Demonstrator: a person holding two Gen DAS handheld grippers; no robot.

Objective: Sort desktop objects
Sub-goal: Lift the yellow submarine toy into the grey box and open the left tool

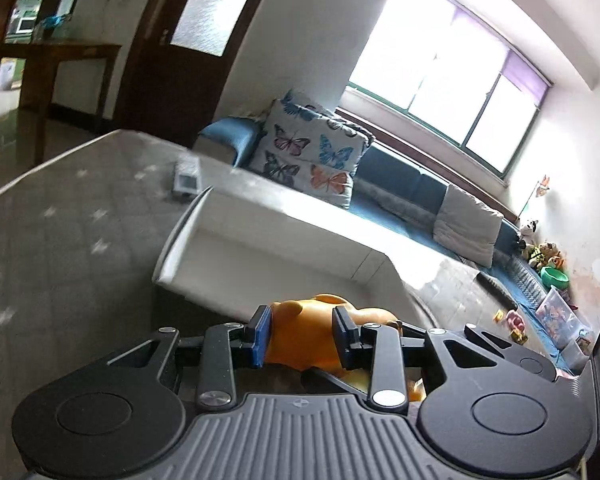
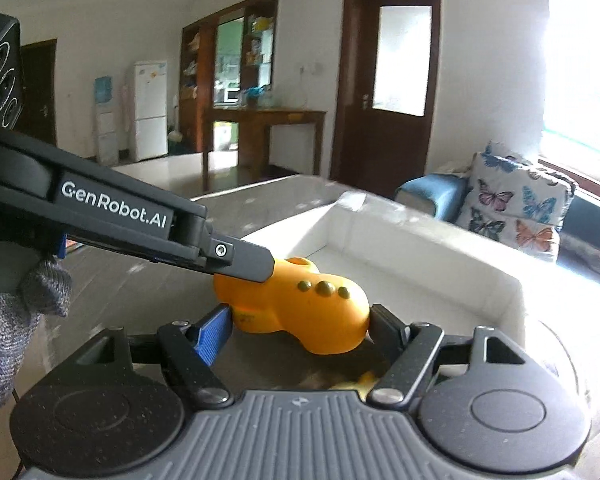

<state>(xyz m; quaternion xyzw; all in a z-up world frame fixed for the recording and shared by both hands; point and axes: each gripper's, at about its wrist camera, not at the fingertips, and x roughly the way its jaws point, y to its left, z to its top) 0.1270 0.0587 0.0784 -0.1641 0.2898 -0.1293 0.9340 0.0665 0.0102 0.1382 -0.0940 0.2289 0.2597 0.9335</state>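
Observation:
An orange rubber toy sits between the blue pads of my left gripper, which is shut on it just in front of a white rectangular bin. In the right wrist view the same toy has three dark bumps on top. My right gripper has its jaws wide on either side of the toy, pads close to it without a firm squeeze. The left gripper's finger comes in from the left and clamps the toy's far end. The white bin lies just behind.
The grey patterned table carries a small white device at its far side. A blue sofa with a butterfly cushion runs behind the table under the window. A wooden side table and dark door stand further back.

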